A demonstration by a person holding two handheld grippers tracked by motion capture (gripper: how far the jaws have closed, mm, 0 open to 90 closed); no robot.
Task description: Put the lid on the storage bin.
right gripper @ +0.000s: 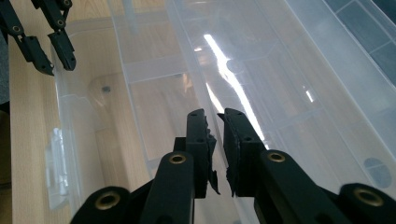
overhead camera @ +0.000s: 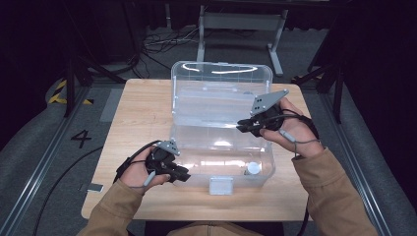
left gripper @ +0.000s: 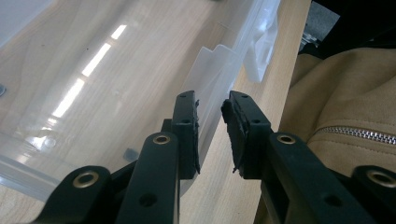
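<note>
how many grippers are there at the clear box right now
2. The left gripper is at the front-left corner of the clear box, by its front wall. The right gripper is over the box's right side, jaws pointing inward.

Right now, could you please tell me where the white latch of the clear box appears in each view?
High view: the white latch is at bottom centre, on the front wall of the clear box.
Left gripper view: upper right, above the jaws, next to the table edge.
Right gripper view: lower left, on the box's outer wall.
Shared landmark: the wooden table under the box.
</note>
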